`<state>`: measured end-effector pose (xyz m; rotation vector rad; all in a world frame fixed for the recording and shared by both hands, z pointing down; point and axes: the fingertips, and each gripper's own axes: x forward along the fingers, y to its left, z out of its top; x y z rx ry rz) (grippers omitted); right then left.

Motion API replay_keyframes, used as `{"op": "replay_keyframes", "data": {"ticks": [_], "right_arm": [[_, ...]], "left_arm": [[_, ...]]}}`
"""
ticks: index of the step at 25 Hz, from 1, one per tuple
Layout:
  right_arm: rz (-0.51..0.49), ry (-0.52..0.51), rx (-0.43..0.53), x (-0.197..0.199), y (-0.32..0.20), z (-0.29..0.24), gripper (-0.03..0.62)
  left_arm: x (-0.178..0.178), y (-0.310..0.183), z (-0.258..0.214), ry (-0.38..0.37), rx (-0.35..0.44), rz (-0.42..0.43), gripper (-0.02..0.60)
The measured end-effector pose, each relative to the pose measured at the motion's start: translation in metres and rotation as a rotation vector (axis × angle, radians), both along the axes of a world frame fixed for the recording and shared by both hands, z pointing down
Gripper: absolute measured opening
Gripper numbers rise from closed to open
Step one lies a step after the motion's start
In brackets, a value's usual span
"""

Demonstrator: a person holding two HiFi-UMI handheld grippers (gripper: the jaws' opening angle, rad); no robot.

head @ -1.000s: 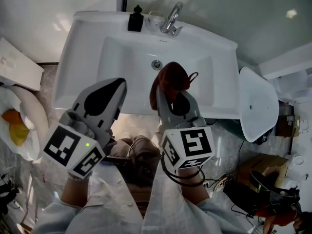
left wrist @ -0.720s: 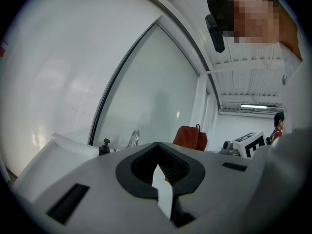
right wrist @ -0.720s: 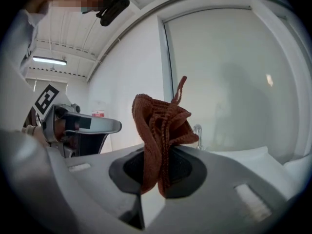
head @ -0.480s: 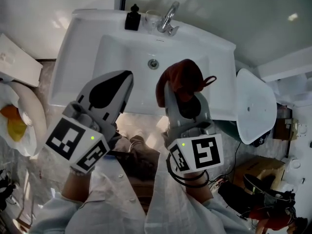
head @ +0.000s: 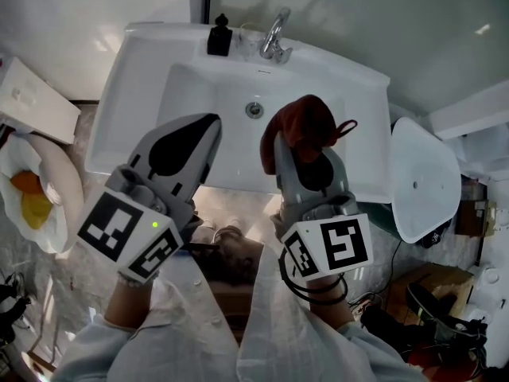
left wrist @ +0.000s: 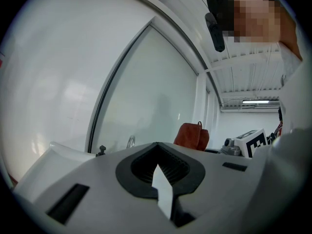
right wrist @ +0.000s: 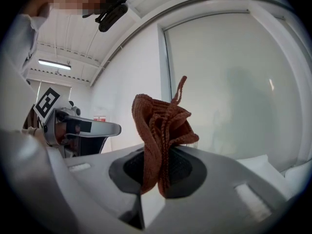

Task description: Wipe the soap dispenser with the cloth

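Observation:
A small black soap dispenser [head: 219, 37] stands on the back ledge of the white sink [head: 135, 94], left of the chrome faucet [head: 276, 37]. My right gripper [head: 296, 151] hovers over the basin's front right part, shut on a bunched red-brown cloth [head: 308, 124]. In the right gripper view the cloth [right wrist: 163, 126] sticks up from the shut jaws. My left gripper [head: 208, 127] is shut and holds nothing, above the sink's front rim. The left gripper view shows the dispenser [left wrist: 101, 150] far ahead to the left, and the cloth [left wrist: 191, 135] to the right.
A clear glass [head: 249, 32] sits between dispenser and faucet. The drain [head: 254, 109] lies mid-basin. A white oval fixture [head: 421, 177] stands right of the sink. At left are a white box [head: 36, 102] and a white bag [head: 32, 201] with something orange. Floor clutter lies at lower right.
My right gripper has shifted a little to the right over the basin with the cloth. The left gripper has edged slightly forward toward the sink rim.

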<state>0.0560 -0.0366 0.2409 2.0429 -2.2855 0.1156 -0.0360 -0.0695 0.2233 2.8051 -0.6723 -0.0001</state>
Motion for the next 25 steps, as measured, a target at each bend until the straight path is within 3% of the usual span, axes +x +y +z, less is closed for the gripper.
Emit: {"op": "replay_keyframes", "data": {"ticks": [25], "right_arm": [[-0.005, -0.013, -0.067, 0.017, -0.01, 0.017, 0.055]], "left_arm": [[0.011, -0.008, -0.001, -0.013, -0.008, -0.026, 0.005]]}}
